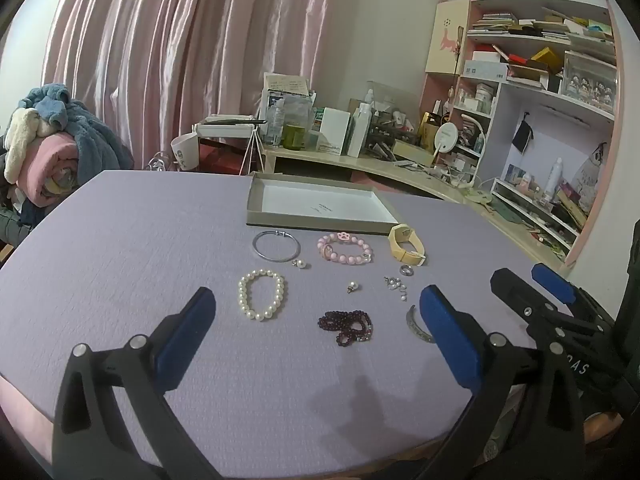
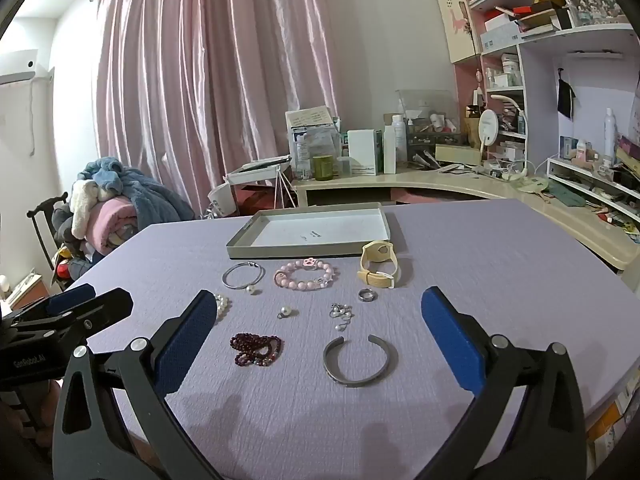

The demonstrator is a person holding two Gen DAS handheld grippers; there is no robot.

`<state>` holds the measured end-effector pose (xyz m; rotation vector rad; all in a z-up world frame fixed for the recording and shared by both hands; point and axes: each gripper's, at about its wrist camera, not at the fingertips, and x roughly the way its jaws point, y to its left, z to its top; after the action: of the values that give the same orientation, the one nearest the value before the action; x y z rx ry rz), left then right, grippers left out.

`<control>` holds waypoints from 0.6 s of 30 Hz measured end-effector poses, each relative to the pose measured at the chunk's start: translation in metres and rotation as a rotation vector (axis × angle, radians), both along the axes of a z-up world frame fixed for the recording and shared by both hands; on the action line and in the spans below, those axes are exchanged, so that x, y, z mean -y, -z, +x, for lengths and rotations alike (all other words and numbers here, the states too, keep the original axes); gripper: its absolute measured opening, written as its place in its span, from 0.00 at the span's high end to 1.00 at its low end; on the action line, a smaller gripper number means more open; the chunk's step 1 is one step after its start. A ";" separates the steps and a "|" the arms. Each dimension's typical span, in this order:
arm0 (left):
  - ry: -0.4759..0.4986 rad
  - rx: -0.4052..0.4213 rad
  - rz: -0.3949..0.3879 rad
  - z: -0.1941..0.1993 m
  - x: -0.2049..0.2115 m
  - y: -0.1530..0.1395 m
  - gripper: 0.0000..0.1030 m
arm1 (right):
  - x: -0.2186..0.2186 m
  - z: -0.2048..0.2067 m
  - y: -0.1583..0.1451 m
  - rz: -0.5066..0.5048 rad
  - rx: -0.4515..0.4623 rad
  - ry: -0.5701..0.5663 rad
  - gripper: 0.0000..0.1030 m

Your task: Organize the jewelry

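Jewelry lies on a lavender table [image 1: 120, 260] in front of a shallow grey tray [image 1: 256, 208] [image 2: 240, 246]. There is a white pearl bracelet [image 1: 261, 295], a silver bangle [image 1: 276, 246] [image 2: 243, 275], a pink bead bracelet [image 1: 345, 248] [image 2: 305, 276], a cream watch [image 1: 406, 244] [image 2: 378, 265], a dark red bead bracelet [image 1: 347, 326] [image 2: 256, 349], an open silver cuff [image 2: 356, 362], a ring [image 2: 367, 295], and small pearl earrings [image 2: 341, 314]. My left gripper [image 1: 316, 304] is open above the near table. My right gripper [image 2: 320, 308] is open too, with the cuff between its fingers.
A cluttered desk [image 2: 440, 184] and shelves [image 2: 560, 40] stand behind and to the right. A chair piled with blankets [image 2: 112, 208] is at the left. Pink curtains hang behind. The right gripper shows at the right edge of the left wrist view [image 1: 536, 284].
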<state>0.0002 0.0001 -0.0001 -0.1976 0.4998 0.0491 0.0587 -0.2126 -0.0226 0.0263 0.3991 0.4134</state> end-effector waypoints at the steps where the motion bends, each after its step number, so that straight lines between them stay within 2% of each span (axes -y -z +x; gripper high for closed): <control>1: 0.000 -0.001 0.001 0.000 0.000 0.000 0.02 | 0.000 0.000 0.000 0.001 0.000 0.000 0.01; 18: 0.000 -0.004 0.002 0.000 0.000 0.000 0.02 | 0.001 0.001 0.001 -0.002 -0.003 0.001 0.01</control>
<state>0.0003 0.0001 -0.0002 -0.1955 0.5036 0.0505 0.0601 -0.2141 -0.0233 0.0254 0.4025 0.4120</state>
